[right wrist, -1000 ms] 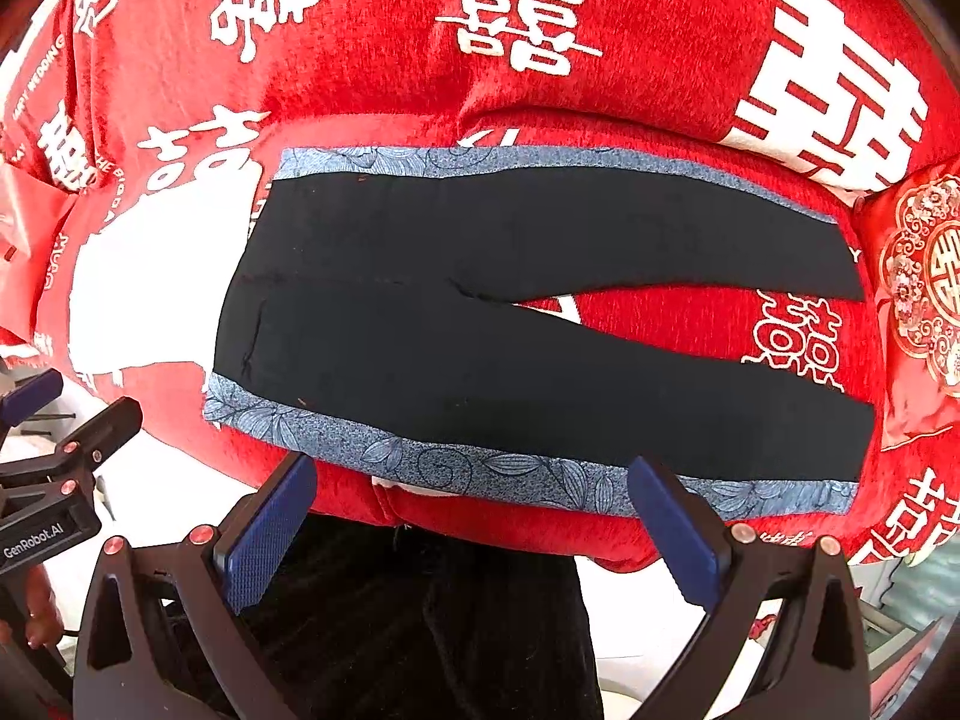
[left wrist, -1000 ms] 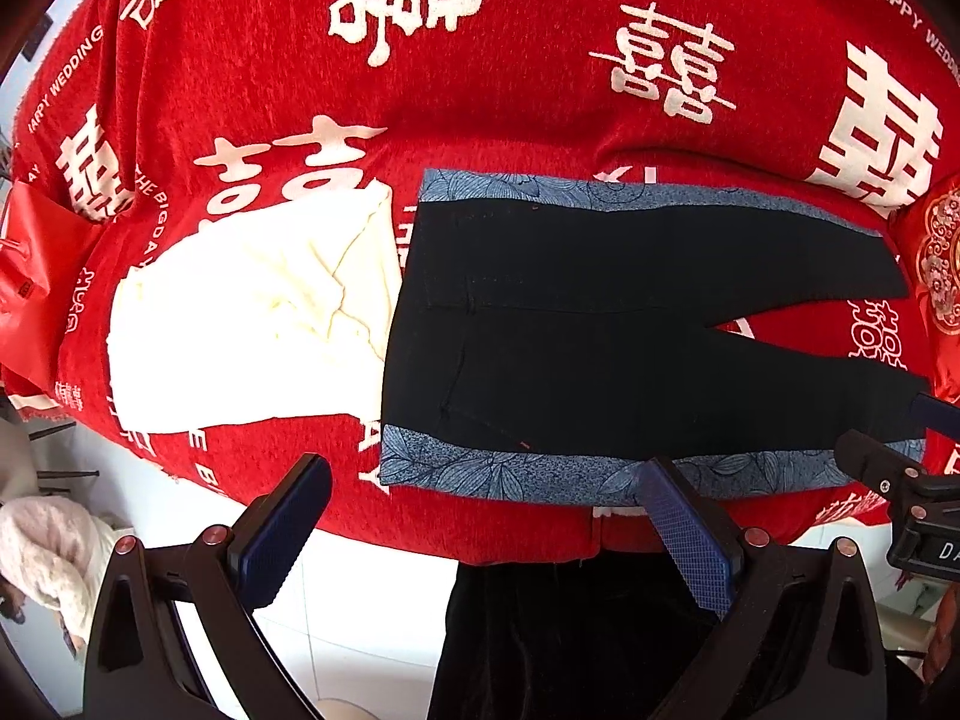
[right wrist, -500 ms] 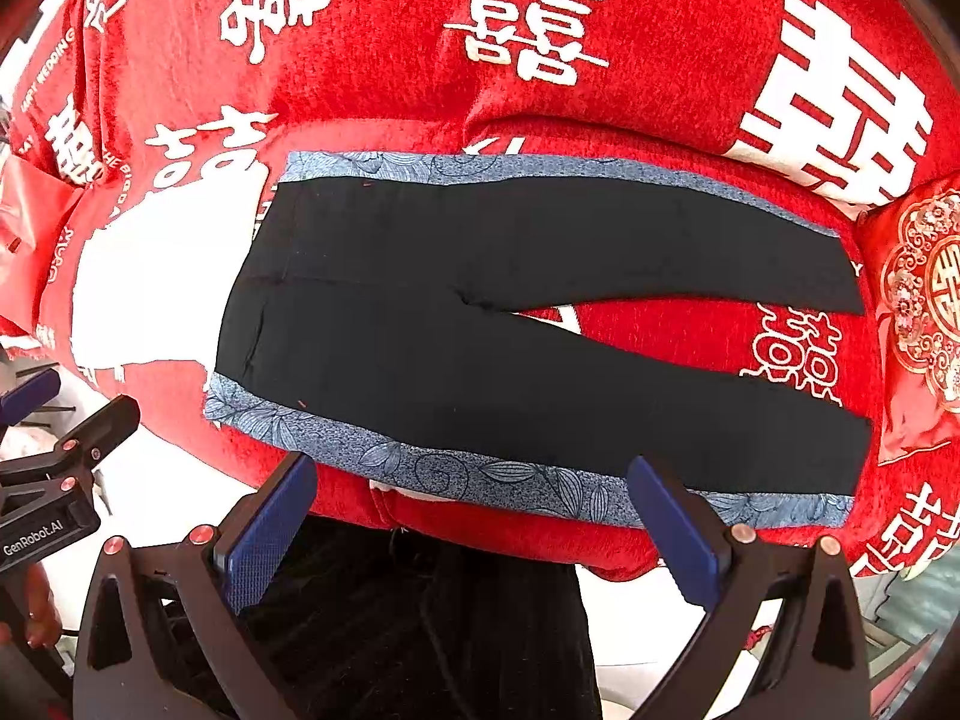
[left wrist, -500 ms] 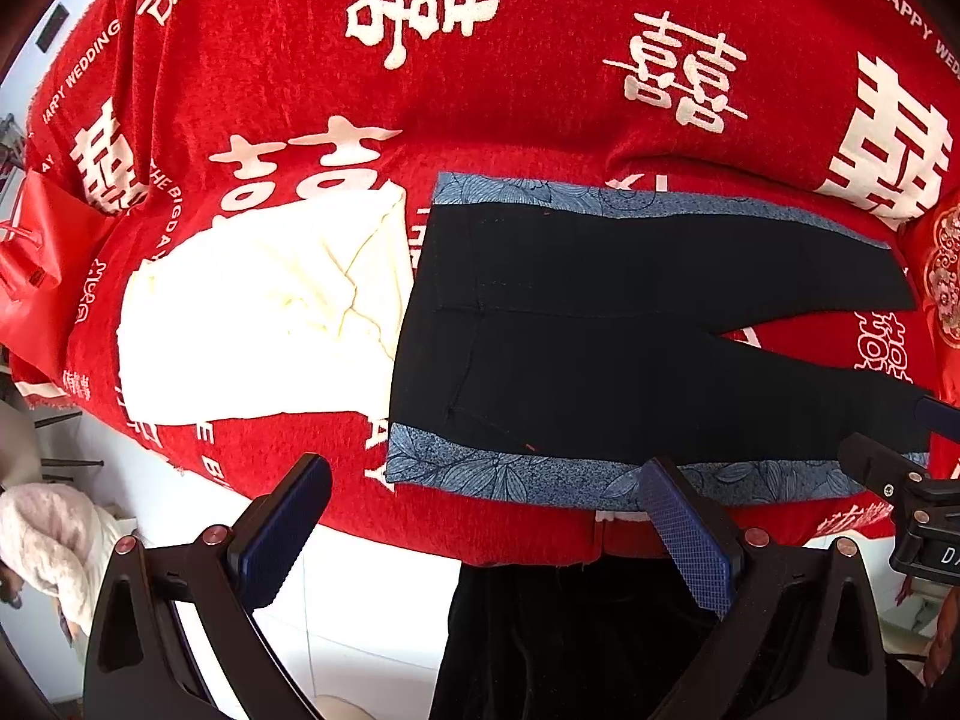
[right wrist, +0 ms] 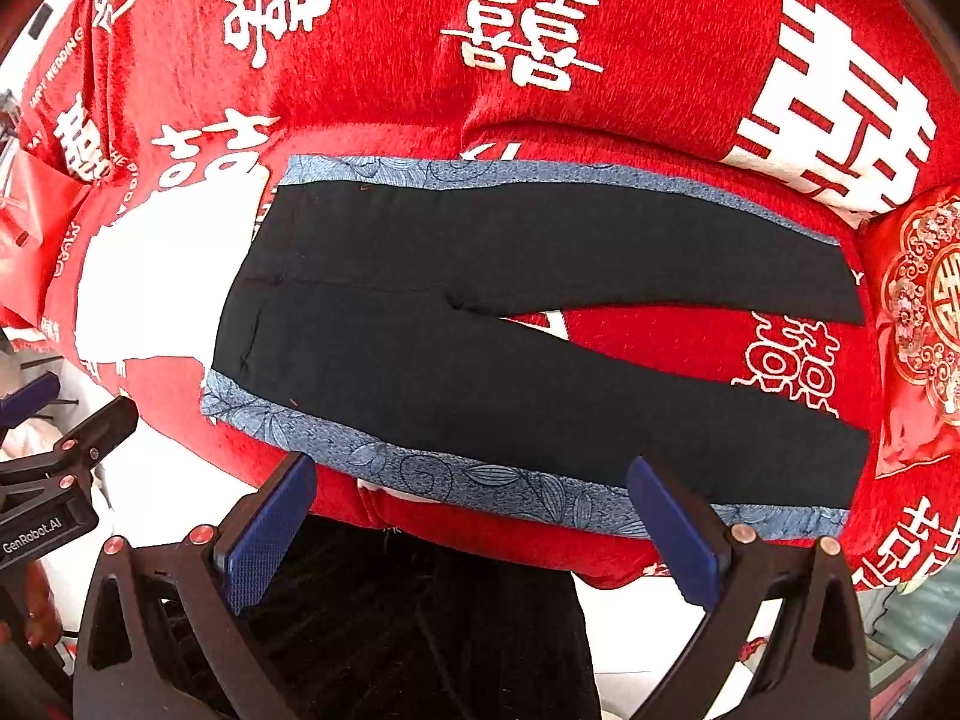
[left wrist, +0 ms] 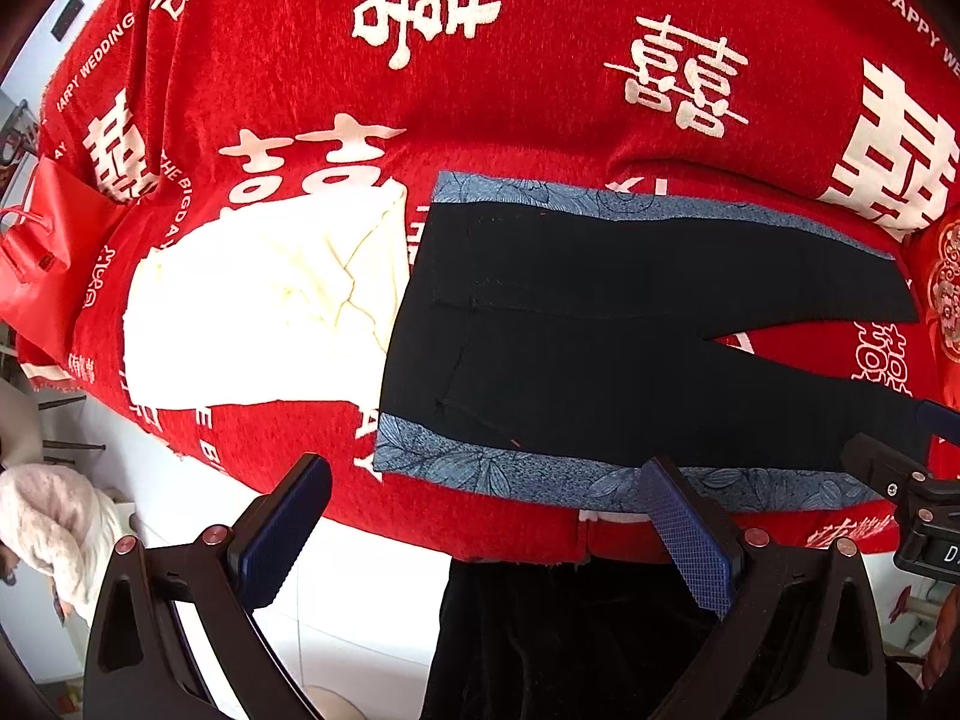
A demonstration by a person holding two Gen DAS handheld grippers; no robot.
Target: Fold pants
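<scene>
Black pants (left wrist: 600,348) with blue patterned side stripes lie flat on the red cloth, waist to the left, legs spread to the right; they also show in the right wrist view (right wrist: 480,324). My left gripper (left wrist: 480,534) is open and empty, held above the near edge by the waist end. My right gripper (right wrist: 474,534) is open and empty, above the near leg's blue stripe. The right gripper shows at the right edge of the left wrist view (left wrist: 900,474), the left gripper at the left edge of the right wrist view (right wrist: 54,462).
A folded cream garment (left wrist: 264,312) lies left of the waist. The red cloth with white characters (left wrist: 540,90) covers a raised surface. A red bag (left wrist: 42,252) sits at far left, a red embroidered cushion (right wrist: 924,324) at far right. White floor lies below.
Both grippers have shifted slightly back and down; the pants sit a little higher and further right in the views. The pants have not moved.
</scene>
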